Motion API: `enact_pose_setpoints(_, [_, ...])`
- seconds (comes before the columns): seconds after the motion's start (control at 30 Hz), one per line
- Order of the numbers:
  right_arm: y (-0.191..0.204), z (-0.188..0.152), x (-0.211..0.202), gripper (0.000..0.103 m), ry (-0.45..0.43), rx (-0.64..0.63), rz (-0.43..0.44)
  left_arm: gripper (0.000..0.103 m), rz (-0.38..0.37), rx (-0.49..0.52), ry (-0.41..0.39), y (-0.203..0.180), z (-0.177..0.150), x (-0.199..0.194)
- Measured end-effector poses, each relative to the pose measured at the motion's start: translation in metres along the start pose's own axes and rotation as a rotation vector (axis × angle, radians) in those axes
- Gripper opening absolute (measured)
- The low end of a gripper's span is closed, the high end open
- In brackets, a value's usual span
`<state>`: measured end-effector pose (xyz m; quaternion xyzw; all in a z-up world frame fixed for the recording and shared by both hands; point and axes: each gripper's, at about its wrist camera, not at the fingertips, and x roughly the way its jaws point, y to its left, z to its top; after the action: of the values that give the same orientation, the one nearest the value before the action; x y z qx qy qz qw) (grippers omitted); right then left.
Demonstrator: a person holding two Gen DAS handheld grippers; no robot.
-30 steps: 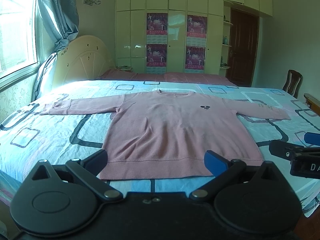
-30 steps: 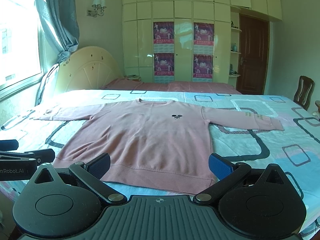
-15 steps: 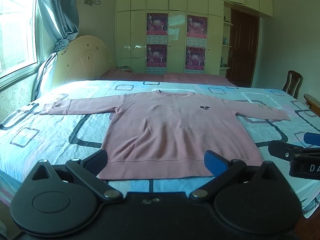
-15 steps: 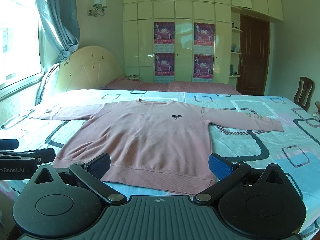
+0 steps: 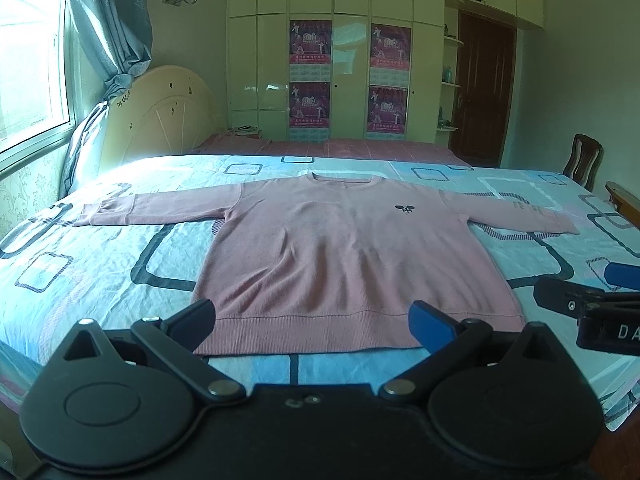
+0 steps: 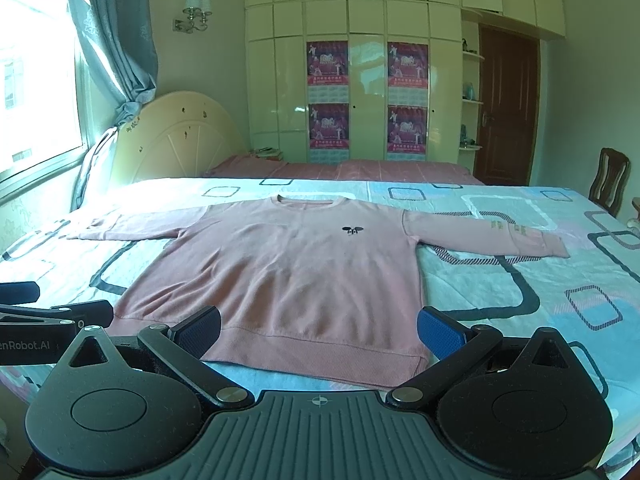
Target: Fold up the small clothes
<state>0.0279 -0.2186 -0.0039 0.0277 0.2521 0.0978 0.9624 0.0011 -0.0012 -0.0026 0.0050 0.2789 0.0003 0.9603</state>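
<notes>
The setting is a home bedroom. A wide bed (image 5: 100, 264) with a light blue cover printed with rounded squares fills the foreground; a cream arched headboard (image 5: 168, 112) stands at its left. Floor-to-ceiling cream wardrobes (image 6: 280, 80) carrying four pink calendar posters (image 6: 327, 64) line the far wall. A curtained window (image 6: 36, 80), a twin-shade wall lamp (image 6: 196, 12), a dark wooden door (image 6: 506, 108) and a wooden chair (image 6: 610, 180) complete the room.
</notes>
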Motion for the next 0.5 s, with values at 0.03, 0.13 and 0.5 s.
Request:
enact_pose_setpoints(0.03, [-0.001, 0.0, 0.001, 0.103, 0.002, 0.003, -0.001, 0.102, -0.002, 0.002, 0.004, -0.001, 0.0, 0.001])
enact_pose_setpoints(0.13, [-0.005, 0.001, 0.006, 0.103, 0.009, 0.01, -0.004, 0.102, -0.008, 0.008, 0.016, -0.003, 0.0, 0.006])
enact_pose_setpoints(0.5, [-0.02, 0.011, 0.049, 0.103, 0.052, 0.029, -0.028, 0.102, -0.054, 0.008, 0.06, -0.004, 0.013, 0.047])
